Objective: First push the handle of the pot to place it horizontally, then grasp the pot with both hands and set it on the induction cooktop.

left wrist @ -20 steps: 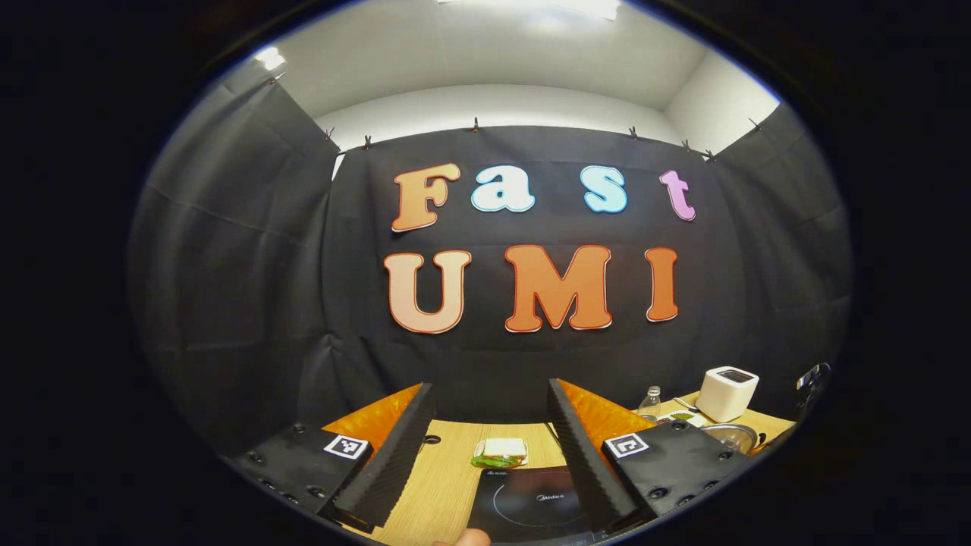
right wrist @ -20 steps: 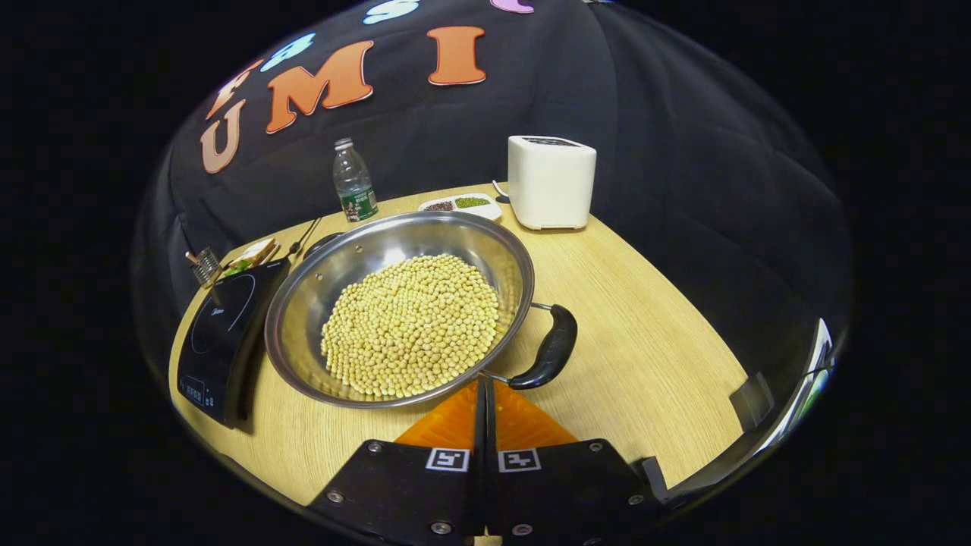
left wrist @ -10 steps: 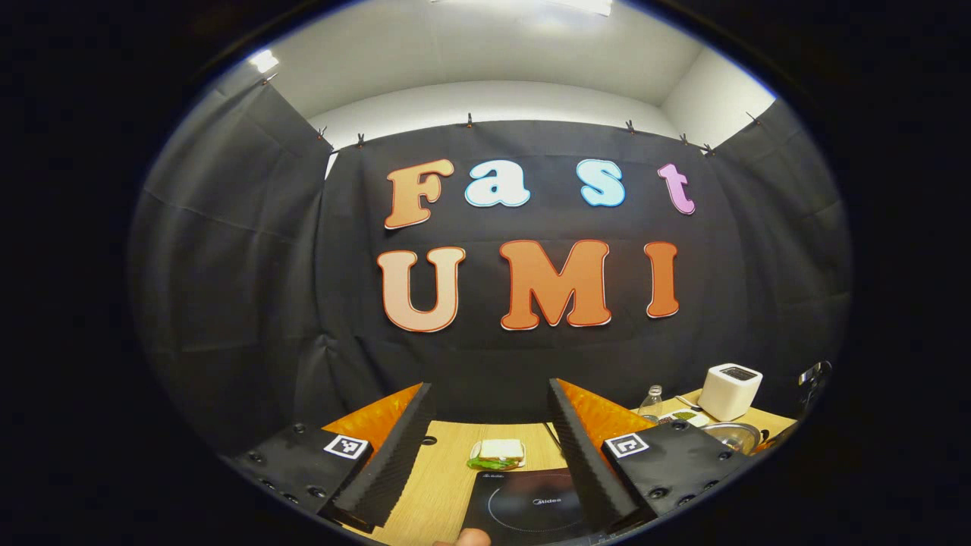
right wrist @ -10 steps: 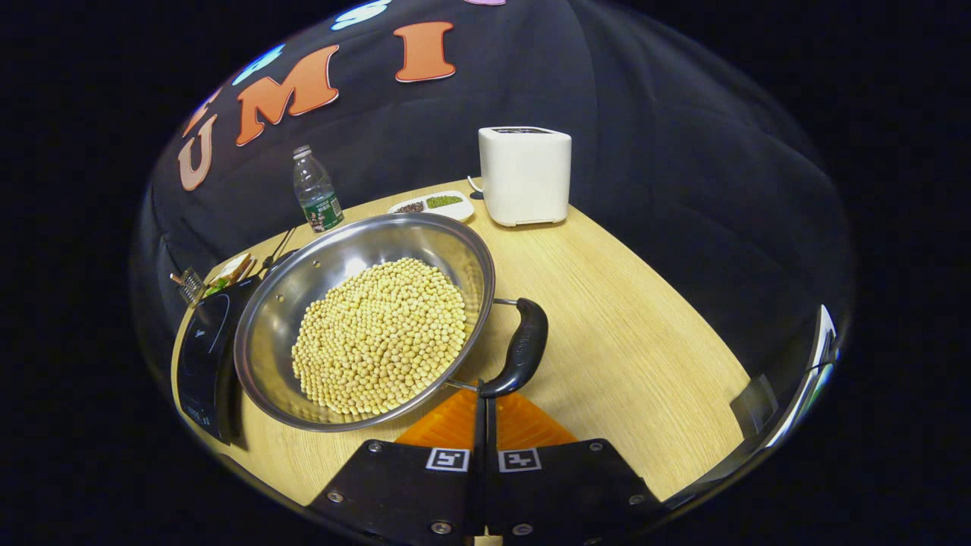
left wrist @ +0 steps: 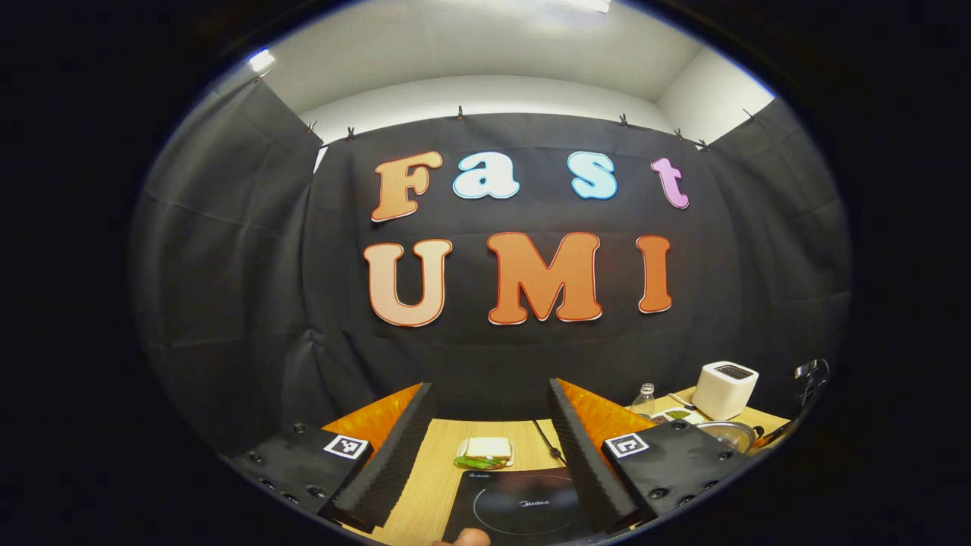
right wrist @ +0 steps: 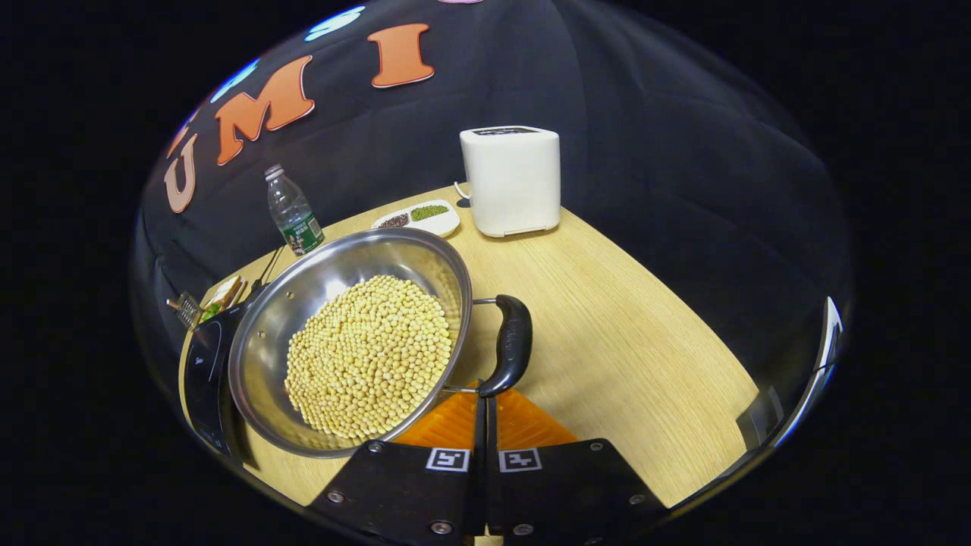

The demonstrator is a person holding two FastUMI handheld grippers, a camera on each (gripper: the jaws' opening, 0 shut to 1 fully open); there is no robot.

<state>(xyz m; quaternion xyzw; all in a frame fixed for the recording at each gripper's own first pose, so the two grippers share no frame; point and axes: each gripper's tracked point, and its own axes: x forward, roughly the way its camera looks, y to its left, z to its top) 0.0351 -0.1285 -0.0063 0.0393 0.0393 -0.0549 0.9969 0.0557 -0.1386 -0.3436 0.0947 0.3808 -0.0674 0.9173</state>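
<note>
Pot w/ beans is sitting on table beside cooktop, its handle lying crosswise just ahead of right gripper, whose 2 fingers are pressing together holding nothing, while left gripper is hovering wide open, empty, farther off.

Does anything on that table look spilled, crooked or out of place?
Nothing looks spilled: the beans all sit inside the pot. The pot itself sits on the table beside the cooktop, not on it.
</note>
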